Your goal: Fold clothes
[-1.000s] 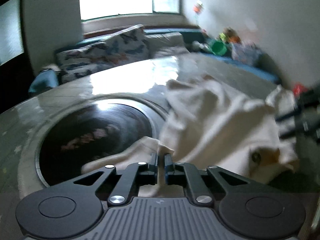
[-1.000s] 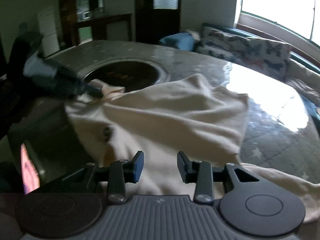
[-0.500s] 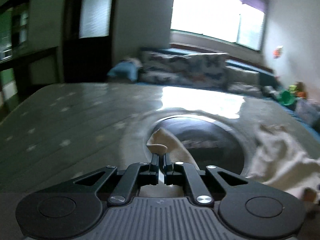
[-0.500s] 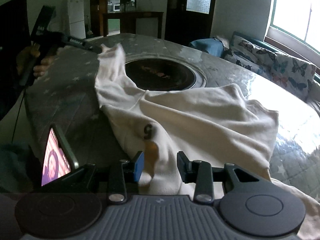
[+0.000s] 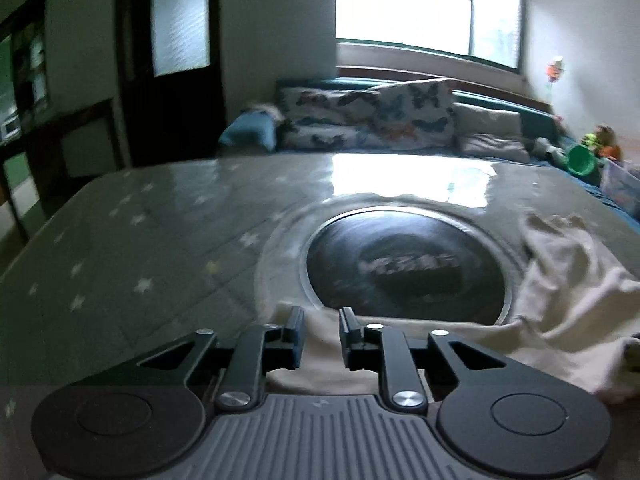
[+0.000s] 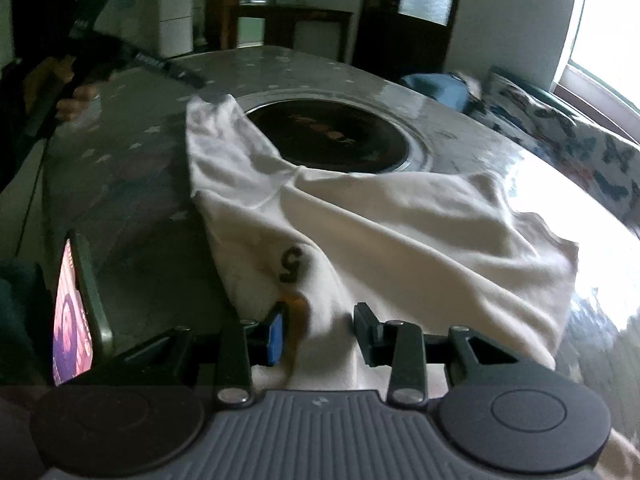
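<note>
While your left tongs [image 5: 319, 334] have just been opening, their jaws stand apart with the cream shirt's [image 5: 568, 280] sleeve lying loose between them, unpinched; beyond them sits the dark round inset [image 5: 404, 268] of the starred tabletop [image 5: 160, 232], and the shirt's bulk lies off to their right. From your right tongs [image 6: 318, 330], jaws also apart and gripping nothing, the shirt spreads ahead across the tabletop, its printed 5 [image 6: 291, 265] just ahead of the tips, a phone [image 6: 74, 316] to their left. Expect soft, light, limp cloth that sags and slides on the glossy top; pinch hems or sleeve ends, not mid-panel.
</note>
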The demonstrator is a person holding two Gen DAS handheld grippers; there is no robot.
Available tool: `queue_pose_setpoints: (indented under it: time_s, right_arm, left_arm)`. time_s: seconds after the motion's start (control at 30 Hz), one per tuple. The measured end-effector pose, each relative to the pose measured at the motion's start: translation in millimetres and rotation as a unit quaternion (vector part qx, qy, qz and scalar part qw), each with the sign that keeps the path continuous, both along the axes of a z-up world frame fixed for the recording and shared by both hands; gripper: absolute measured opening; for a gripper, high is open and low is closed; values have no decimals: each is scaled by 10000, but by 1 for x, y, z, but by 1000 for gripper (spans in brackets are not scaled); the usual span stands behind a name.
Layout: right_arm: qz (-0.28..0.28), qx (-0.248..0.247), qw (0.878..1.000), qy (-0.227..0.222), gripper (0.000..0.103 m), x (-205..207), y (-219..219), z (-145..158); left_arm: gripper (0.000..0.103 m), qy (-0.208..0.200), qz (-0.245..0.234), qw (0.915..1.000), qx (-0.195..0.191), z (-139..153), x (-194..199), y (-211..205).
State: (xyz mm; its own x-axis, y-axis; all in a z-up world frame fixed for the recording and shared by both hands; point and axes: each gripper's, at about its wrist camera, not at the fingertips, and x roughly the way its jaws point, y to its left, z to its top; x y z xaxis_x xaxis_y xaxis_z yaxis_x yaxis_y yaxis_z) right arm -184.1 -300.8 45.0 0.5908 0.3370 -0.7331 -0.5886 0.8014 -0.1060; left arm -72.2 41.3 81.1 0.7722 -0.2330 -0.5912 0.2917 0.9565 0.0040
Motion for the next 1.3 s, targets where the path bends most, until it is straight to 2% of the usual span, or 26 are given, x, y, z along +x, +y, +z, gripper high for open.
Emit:
queue_pose_setpoints:
  time_s: [0.1, 0.23, 0.33, 0.5, 0.57, 0.63, 0.73, 0.9, 1.17, 1.3]
  right_arm:
    - [169, 118, 9998, 8, 36, -1, 0, 2]
    - [252, 415, 9987, 149, 36, 0, -7, 5]
    - [223, 571, 9979, 226, 36, 1, -11, 8]
    - [6, 1032, 9938, 418, 36, 0, -22, 20]
    - [-44, 1281, 9901, 572, 36, 0, -27, 24]
    - [-62, 1542, 9850, 777, 36, 1, -29, 25]
    - [-25, 1803, 9779, 1058, 36, 4, -28, 22]
    - [-88, 1854, 9738, 1315, 36, 16, -18, 13]
    - [-354, 1862, 9678, 1657, 37, 31, -6, -8]
    - [-426, 2087, 9625, 1677, 37, 32, -8, -9]
  left_arm:
    - [28, -81, -353, 9993, 26, 5, -8, -16]
    - [28, -83, -1184, 9929, -93, 8, -21, -48]
    - [28, -58, -1954, 9803, -291, 8, -32, -76]
    - [27, -68, -3070, 9511, -344, -1, -53, -119]
    - [27, 61, -3311, 9428, -397, -7, -54, -130]
    - [26, 180, -3427, 9384, -412, -14, -52, -138]
    - [26, 349, -3459, 9369, -369, -23, -46, -147]
    - [26, 461, -3410, 9382, -383, -28, -42, -147]
    - [26, 380, -3300, 9413, -598, -14, -43, -128]
    - [27, 326, -3263, 9427, -620, -10, -41, -125]
